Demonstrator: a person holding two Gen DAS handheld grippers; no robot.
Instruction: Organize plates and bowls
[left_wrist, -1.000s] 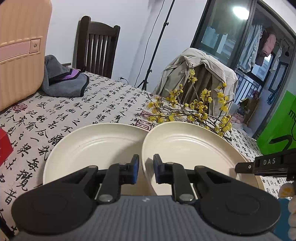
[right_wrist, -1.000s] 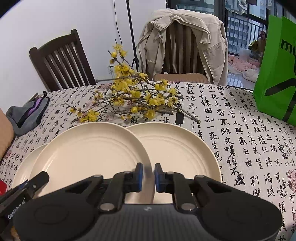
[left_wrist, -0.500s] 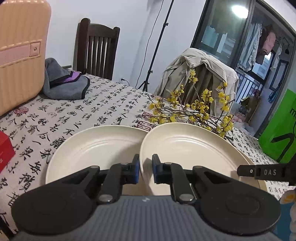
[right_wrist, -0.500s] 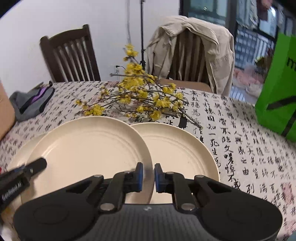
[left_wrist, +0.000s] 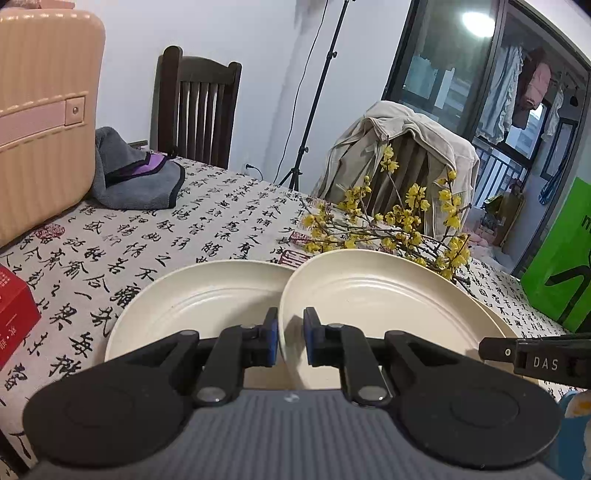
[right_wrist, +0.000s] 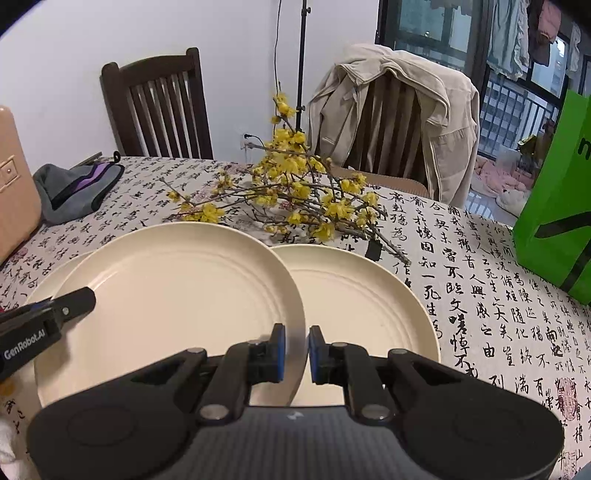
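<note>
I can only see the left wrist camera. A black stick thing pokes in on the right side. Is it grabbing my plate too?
Observer: Yes. On the right wrist camera the right gripper is shut on the other rim of the held plate.
Operator: What's underneath on that side?
Observer: A third plate lies flat on the tablecloth. The held plate hides its left edge from view.
Operator: Anything else near there?
Observer: A small black tag hangs on a flower branch, just past that plate's far rim.
</note>
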